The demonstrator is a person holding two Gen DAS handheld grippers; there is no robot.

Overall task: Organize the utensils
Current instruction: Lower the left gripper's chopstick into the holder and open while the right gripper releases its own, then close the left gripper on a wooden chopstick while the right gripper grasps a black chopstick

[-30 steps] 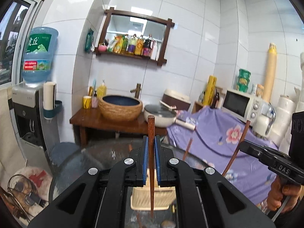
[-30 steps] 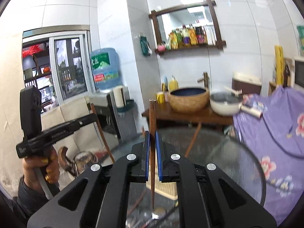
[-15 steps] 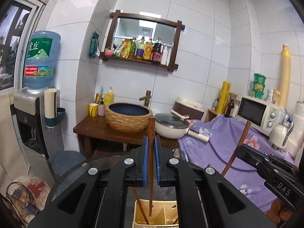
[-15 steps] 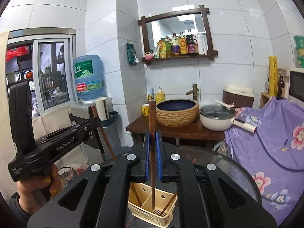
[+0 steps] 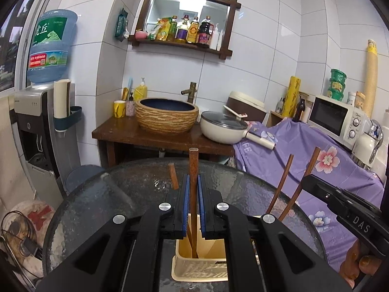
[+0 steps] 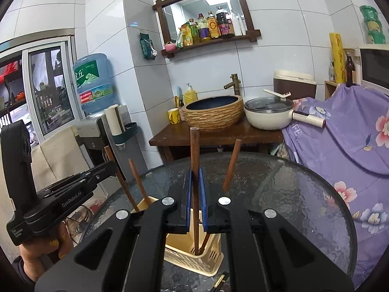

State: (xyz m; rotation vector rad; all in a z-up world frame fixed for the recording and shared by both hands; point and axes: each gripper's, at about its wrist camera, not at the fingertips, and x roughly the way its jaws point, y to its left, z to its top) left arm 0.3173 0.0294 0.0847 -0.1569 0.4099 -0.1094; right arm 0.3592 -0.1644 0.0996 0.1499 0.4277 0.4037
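Left tool pinching one wooden utensil handle, upright, tip inside cream utensil caddy on glass worktop. Right tool likewise clamped on another handle, lowered into same caddy. Best lowered straight, released only once seated. Two held, roughly three more already standing.

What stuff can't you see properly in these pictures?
- Left wrist view: the bottom tip of the chopstick held by the left claw is hidden deep inside the yellow holder.
- Right wrist view: the right claw covers the holder's near compartments.
- Right wrist view: a dark item on the glass table is cut off by the claw body.
- Bottle labels on the shelf are too small to read.
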